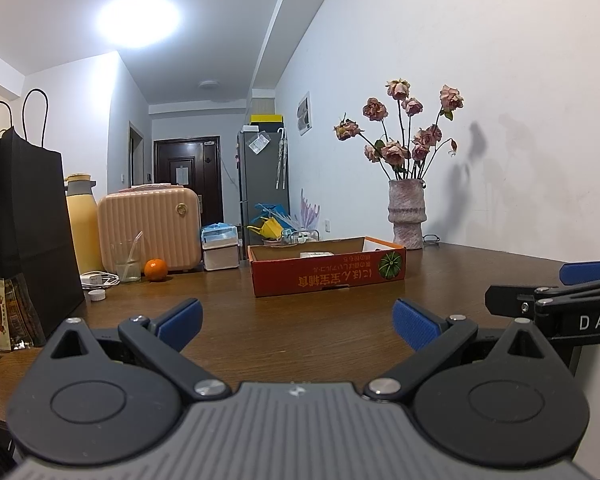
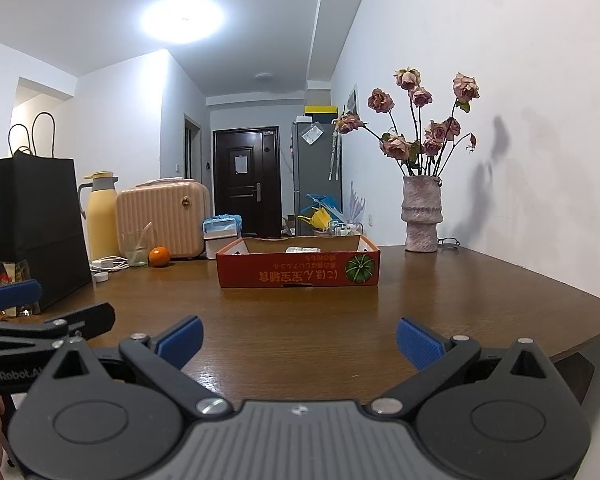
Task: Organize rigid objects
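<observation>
- The left gripper (image 1: 296,322) hovers low over the bare tabletop (image 1: 300,332), jaws spread wide, nothing between them.
- The right gripper (image 2: 298,340) sits just beside it, jaws likewise released and empty.
- Farther ahead, well apart from both, a shallow red cardboard box (image 2: 298,270) rests on the tabletop, a white packet (image 2: 303,249) inside.
- Leftward stand an orange (image 2: 159,257), a glass (image 2: 134,249) and a black paper bag (image 2: 36,228); rightward, a vase of dried roses (image 2: 421,216).

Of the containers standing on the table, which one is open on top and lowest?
The red cardboard tray mid-table: a shallow open box with a pumpkin picture on its front. The black paper bag, yellow flask and peach case at left all stand taller.
</observation>
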### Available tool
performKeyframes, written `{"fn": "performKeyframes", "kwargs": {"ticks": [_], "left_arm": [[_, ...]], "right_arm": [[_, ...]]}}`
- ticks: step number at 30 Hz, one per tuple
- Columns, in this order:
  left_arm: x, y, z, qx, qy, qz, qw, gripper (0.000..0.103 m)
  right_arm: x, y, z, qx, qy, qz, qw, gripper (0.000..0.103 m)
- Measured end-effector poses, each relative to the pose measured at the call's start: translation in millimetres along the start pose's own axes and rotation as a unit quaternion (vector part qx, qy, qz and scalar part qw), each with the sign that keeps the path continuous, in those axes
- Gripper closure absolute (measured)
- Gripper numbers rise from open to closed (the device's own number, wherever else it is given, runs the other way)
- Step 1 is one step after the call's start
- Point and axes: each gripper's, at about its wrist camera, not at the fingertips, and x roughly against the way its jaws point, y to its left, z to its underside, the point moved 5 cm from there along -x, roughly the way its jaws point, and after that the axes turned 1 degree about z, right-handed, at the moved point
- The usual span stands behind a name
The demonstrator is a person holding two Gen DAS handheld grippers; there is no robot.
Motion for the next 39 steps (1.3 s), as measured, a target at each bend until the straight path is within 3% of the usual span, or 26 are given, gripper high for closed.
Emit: {"fn": "performKeyframes", "kwargs": {"ticks": [39], "left_arm": [[4.5,-1.4,-1.6,-0.009,-0.023,-0.015,0.9996,0.000]], "right_arm": [[4.6,-1.6,1.2,0.001,-0.011,0.004,1.000,0.000]]}}
